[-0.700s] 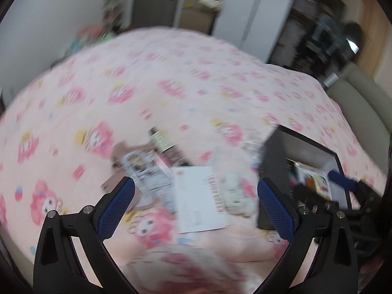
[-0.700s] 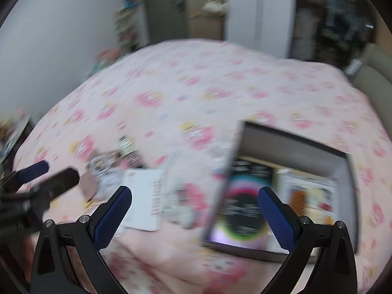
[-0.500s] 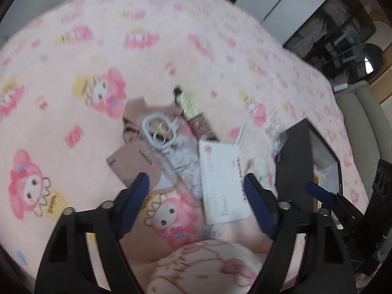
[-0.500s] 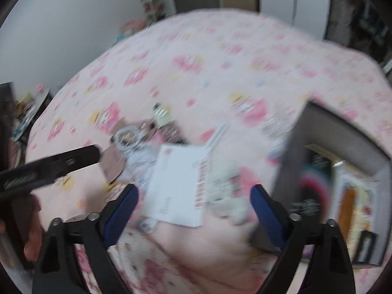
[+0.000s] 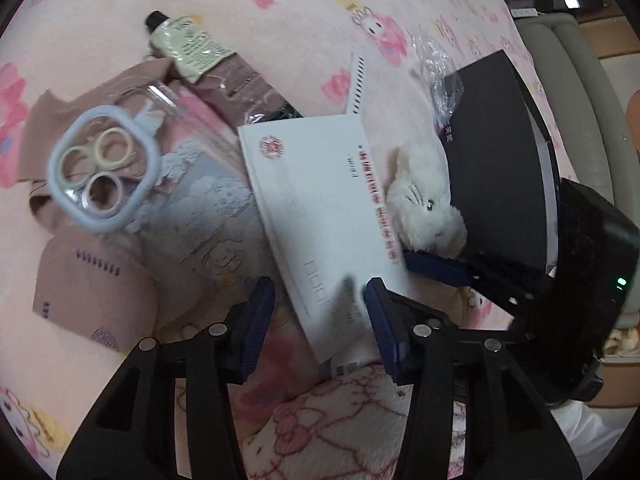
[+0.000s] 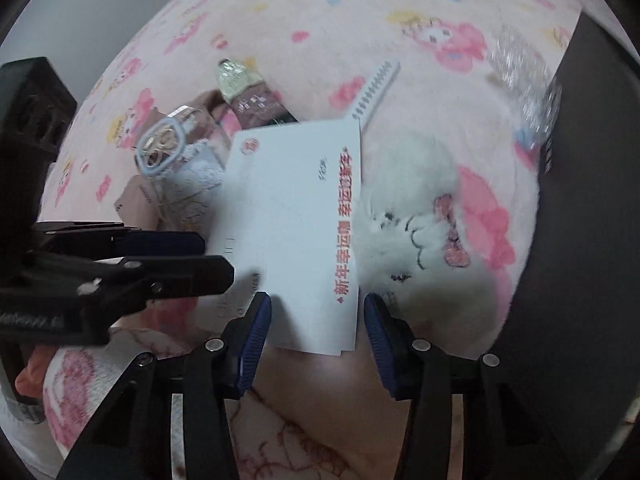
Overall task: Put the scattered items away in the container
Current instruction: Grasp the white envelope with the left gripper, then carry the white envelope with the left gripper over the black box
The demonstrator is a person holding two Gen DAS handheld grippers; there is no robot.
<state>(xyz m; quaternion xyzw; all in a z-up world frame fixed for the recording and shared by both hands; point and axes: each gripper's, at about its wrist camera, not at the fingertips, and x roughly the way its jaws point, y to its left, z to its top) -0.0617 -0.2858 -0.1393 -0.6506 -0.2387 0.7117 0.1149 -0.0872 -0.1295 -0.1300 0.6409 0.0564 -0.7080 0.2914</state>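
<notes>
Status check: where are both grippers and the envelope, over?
Both hand-held grippers, left and right, open, straddling white envelope's near end. Nothing held. Plush toy beside envelope, against black box.

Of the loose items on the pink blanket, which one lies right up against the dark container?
The white plush cat: it lies against the black box's wall. The white envelope, phone case and cream tube lie farther left.
</notes>
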